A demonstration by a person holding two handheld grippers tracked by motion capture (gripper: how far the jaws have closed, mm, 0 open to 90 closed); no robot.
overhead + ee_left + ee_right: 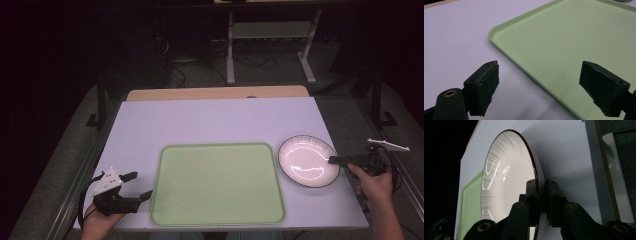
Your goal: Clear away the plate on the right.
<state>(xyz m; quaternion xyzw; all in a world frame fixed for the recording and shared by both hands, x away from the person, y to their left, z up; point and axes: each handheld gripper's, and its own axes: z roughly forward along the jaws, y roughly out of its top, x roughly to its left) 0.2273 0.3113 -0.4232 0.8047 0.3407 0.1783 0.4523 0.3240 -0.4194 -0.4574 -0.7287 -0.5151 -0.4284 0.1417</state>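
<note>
high: plate [307, 161] on table [215, 120] right of tray [218, 183], R gripper [334, 160] clamped on its near-right rim, prob to lift | L view: L gripper [549, 82] jaws wide, empty, over tray's left edge, waiting | R view: jaws pinch rim both faces, firm hold

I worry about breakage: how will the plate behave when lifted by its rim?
The plate looks glazed, so probably stiff, brittle, slippery. The right gripper is shut on one rim edge, so it may tilt or slip when raised.
</note>
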